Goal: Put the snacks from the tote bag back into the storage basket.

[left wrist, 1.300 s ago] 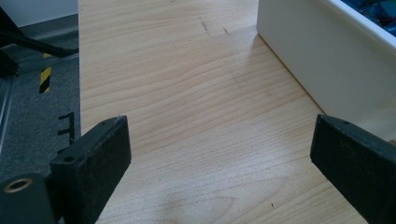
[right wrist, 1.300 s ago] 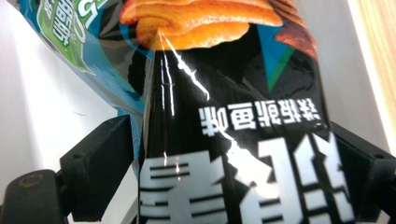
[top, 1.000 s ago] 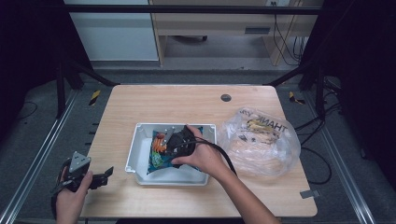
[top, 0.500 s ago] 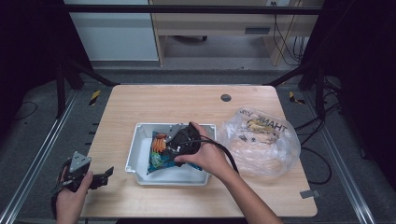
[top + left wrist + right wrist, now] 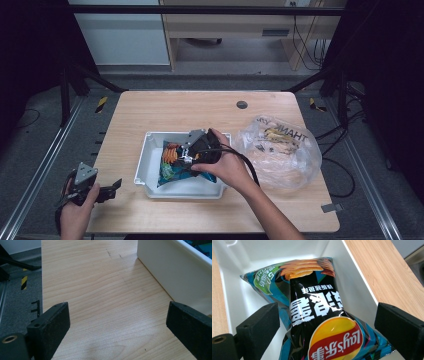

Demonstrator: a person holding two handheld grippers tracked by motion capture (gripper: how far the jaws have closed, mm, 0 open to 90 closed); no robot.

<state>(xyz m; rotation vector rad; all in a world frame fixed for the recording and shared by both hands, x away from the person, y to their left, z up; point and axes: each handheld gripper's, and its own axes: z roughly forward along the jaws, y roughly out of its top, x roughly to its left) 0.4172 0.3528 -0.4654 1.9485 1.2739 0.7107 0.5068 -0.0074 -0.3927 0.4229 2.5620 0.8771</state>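
A black and blue bag of crisps (image 5: 172, 162) (image 5: 317, 312) lies in a white tray (image 5: 150, 152) (image 5: 234, 290) at the middle of the wooden table. My right gripper (image 5: 187, 150) (image 5: 327, 325) hovers over the bag with its jaws wide open on either side of it. My left gripper (image 5: 107, 189) (image 5: 117, 322) is open at the table's front left corner, above bare wood, with the tray's white wall (image 5: 175, 275) to its right.
A clear plastic bag (image 5: 280, 150) with printed lettering and small items inside lies right of the tray. A dark round hole (image 5: 242, 104) sits in the tabletop near the far edge. Dark frame posts flank the table.
My right gripper has shifted slightly right and back over the crisp bag, which now lies flat in the tray. The left gripper has stayed put.
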